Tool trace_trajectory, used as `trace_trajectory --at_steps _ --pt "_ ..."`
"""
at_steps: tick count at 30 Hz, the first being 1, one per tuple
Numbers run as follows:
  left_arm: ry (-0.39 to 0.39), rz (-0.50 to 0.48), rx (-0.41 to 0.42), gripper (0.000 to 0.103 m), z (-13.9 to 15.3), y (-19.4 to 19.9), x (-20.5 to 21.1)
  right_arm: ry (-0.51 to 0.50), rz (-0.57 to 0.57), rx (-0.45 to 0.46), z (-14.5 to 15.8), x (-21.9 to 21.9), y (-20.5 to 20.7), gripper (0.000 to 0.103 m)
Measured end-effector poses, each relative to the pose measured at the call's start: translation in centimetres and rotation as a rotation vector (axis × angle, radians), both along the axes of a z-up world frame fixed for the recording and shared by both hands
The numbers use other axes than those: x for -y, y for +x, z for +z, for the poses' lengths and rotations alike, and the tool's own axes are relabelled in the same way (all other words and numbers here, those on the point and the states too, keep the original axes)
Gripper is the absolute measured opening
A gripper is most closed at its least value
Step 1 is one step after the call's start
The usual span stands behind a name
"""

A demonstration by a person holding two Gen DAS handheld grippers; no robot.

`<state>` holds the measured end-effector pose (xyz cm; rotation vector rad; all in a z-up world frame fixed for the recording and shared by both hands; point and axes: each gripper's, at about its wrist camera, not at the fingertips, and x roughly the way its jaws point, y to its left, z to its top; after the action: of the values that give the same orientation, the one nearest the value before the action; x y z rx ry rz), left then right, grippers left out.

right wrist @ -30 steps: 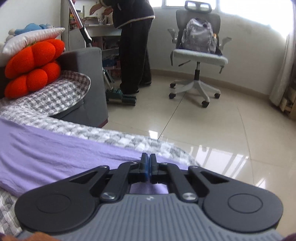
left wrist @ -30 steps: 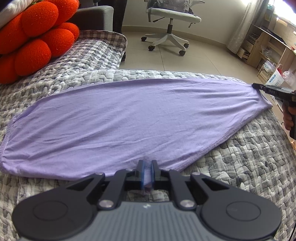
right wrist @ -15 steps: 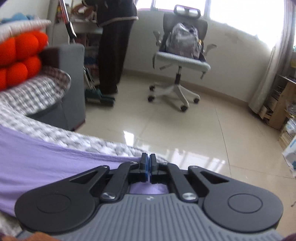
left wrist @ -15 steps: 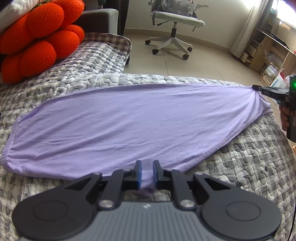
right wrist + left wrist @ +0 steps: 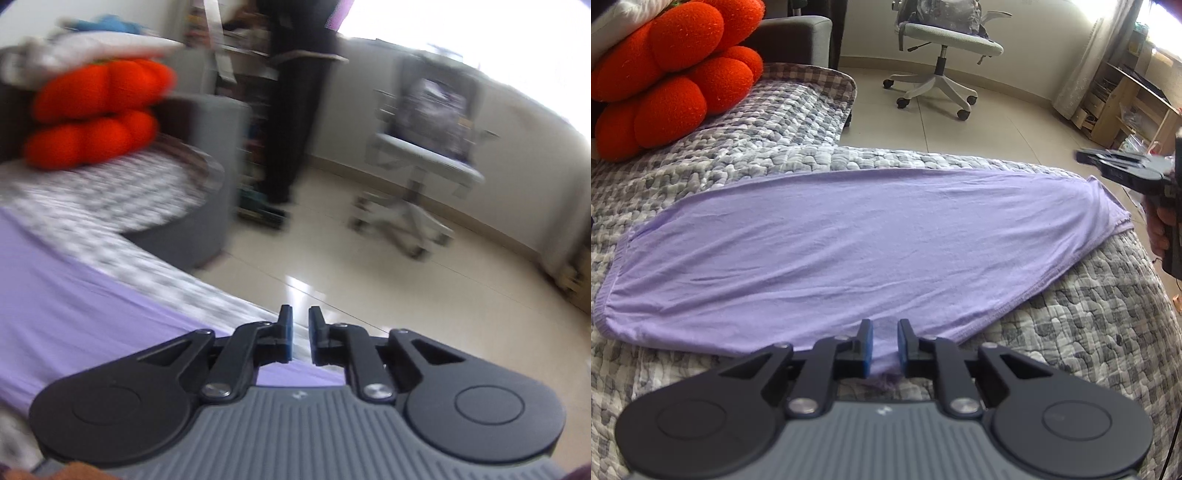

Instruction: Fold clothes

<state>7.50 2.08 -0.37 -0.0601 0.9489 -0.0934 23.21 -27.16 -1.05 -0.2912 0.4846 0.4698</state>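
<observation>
A lilac garment (image 5: 849,240) lies spread flat across the quilted bed cover (image 5: 1089,332). My left gripper (image 5: 885,339) sits at its near hem with the jaws slightly apart. A bit of the lilac cloth lies loose between the blue pads, which do not pinch it. In the left wrist view my right gripper (image 5: 1084,157) hovers just beyond the garment's far right corner, clear of the cloth. In its own blurred view the right gripper (image 5: 300,332) has its jaws opening, with only floor showing between them, and the garment (image 5: 74,306) lies to its lower left.
An orange plush cushion (image 5: 672,74) sits at the bed's far left by a grey armrest (image 5: 798,40). An office chair (image 5: 942,48) with a bag stands on the tiled floor. Wooden shelves (image 5: 1126,103) are at the right. A person in dark clothes (image 5: 295,110) stands beyond the bed.
My left jaws have parted and freed the near hem. My right gripper has let go of the far corner, opened, rolled and swung away from it; the corner now rests on the bed.
</observation>
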Motion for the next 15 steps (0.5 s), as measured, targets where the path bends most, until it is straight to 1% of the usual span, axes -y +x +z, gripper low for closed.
trace_trajectory --at_steps 2,3,5,9,10,12,13,14,15 --pt "0.001 -0.005 -0.002 0.016 0.0 -0.2 0.1 -0.005 0.089 -0.009 0.0 -2.4 -0.6 0.039" --pt "0.002 -0.005 -0.001 0.016 0.0 -0.2 0.1 -0.015 0.128 -0.014 0.0 -3.7 -0.8 0.039" --pt "0.006 -0.007 -0.002 0.017 0.0 -0.4 0.0 -0.051 0.172 -0.021 -0.4 -5.8 -1.1 0.039" --pt "0.005 -0.018 -0.005 0.019 0.1 -0.7 -0.4 -0.079 0.217 -0.062 -1.3 -8.5 -0.8 0.039" --pt "0.003 -0.024 -0.009 0.022 0.0 -0.7 -0.5 -0.079 0.223 -0.073 -1.5 -8.9 -0.7 0.039" --pt "-0.001 -0.032 -0.016 0.024 -0.1 -0.8 -0.7 -0.074 0.232 -0.092 -1.7 -9.3 -0.4 0.034" --pt "0.001 -0.034 -0.019 0.024 -0.1 -0.9 -0.7 -0.068 0.235 -0.100 -1.7 -9.4 -0.4 0.026" --pt "0.003 -0.035 -0.018 0.024 -0.1 -0.9 -0.8 -0.065 0.238 -0.104 -1.7 -9.4 -0.4 0.014" --pt "0.005 -0.036 -0.016 0.024 -0.1 -1.0 -0.9 -0.065 0.238 -0.104 -1.6 -9.5 -0.4 0.004"
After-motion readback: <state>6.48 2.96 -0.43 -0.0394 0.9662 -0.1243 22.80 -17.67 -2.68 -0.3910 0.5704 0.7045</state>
